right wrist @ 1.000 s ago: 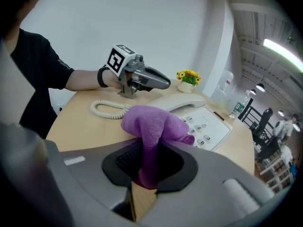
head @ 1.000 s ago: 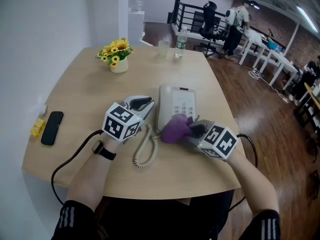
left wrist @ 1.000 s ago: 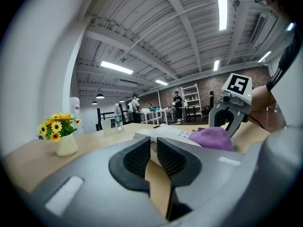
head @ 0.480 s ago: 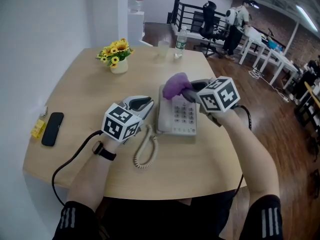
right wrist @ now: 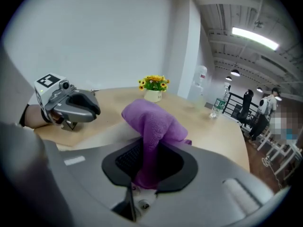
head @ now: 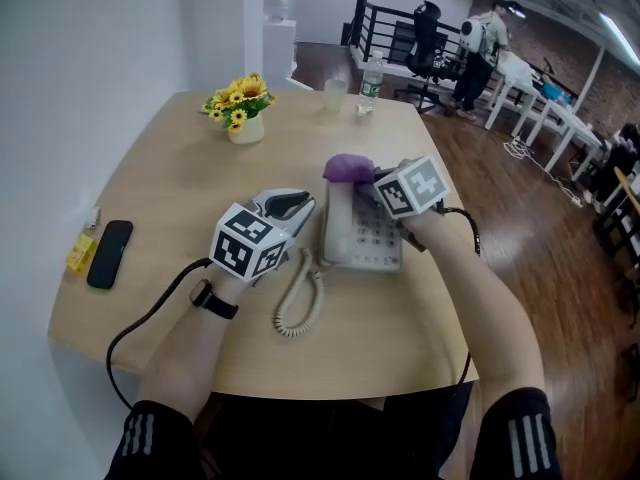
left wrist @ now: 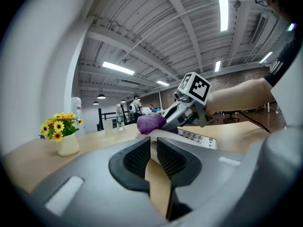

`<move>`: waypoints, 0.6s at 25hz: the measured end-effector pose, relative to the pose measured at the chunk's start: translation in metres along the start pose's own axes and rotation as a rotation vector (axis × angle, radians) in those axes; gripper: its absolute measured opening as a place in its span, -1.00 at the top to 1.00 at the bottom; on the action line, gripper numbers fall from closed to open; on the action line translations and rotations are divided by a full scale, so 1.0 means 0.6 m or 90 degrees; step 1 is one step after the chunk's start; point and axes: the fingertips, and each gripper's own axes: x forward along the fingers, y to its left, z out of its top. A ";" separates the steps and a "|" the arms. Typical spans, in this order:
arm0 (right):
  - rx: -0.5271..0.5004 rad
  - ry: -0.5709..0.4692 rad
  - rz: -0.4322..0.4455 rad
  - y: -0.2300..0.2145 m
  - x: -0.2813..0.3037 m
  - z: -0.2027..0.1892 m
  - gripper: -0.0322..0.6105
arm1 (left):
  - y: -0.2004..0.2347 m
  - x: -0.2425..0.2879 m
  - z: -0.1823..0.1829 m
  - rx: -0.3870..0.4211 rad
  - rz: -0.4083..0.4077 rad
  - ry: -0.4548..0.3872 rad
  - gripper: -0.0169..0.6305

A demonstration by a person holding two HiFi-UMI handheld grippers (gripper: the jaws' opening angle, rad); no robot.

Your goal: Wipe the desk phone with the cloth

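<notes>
A white desk phone [head: 360,230] lies at the middle of the wooden table [head: 170,183], its coiled cord [head: 298,304] trailing toward me. My right gripper [head: 366,177] is shut on a purple cloth [head: 347,167], which rests on the phone's far end. In the right gripper view the cloth [right wrist: 151,122] stands bunched between the pads of that gripper [right wrist: 149,156]. My left gripper [head: 298,204] rests on the table just left of the phone, jaws shut with nothing between them. In the left gripper view its pads [left wrist: 152,148] nearly touch; beyond them are the phone [left wrist: 199,137] and cloth [left wrist: 150,124].
A vase of yellow flowers [head: 240,108] stands at the table's far left. A cup [head: 335,93] and a water bottle [head: 371,76] stand at the far edge. A black mobile phone [head: 108,253] and a yellow item [head: 80,253] lie by the left edge. People stand far behind.
My right gripper has carried the cloth from the phone's near edge up over it to the far end. The left gripper has stayed where it was.
</notes>
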 end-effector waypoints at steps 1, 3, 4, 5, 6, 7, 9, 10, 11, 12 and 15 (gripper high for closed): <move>-0.006 0.002 0.006 0.010 -0.006 -0.010 0.67 | -0.001 0.000 0.000 0.001 0.000 0.000 0.83; -0.020 -0.002 0.019 0.034 -0.019 -0.029 0.67 | -0.002 0.000 0.001 0.005 0.000 0.000 0.83; -0.027 -0.006 0.026 0.048 -0.027 -0.037 0.67 | -0.002 0.000 0.001 0.006 0.000 0.000 0.83; -0.033 -0.011 0.032 0.063 -0.034 -0.045 0.67 | -0.003 -0.001 0.001 0.008 0.001 0.001 0.83; -0.041 -0.015 0.038 0.080 -0.042 -0.053 0.67 | -0.003 -0.001 0.001 0.009 0.000 0.001 0.83; -0.051 -0.016 0.046 0.098 -0.049 -0.063 0.67 | -0.005 -0.001 0.000 0.010 0.000 0.003 0.83; -0.070 -0.015 0.064 0.133 -0.064 -0.083 0.67 | -0.007 0.001 -0.002 0.011 -0.002 0.005 0.83; -0.078 -0.015 0.072 0.148 -0.070 -0.092 0.67 | -0.008 0.002 -0.003 0.011 -0.003 0.006 0.83; -0.087 -0.015 0.079 0.162 -0.076 -0.100 0.67 | -0.007 0.002 -0.003 0.011 -0.003 0.006 0.83; -0.095 -0.015 0.084 0.174 -0.082 -0.108 0.67 | -0.007 0.003 -0.003 0.011 -0.003 0.006 0.83; -0.126 -0.017 0.084 0.197 -0.095 -0.126 0.67 | -0.006 0.003 -0.004 0.012 -0.003 0.008 0.83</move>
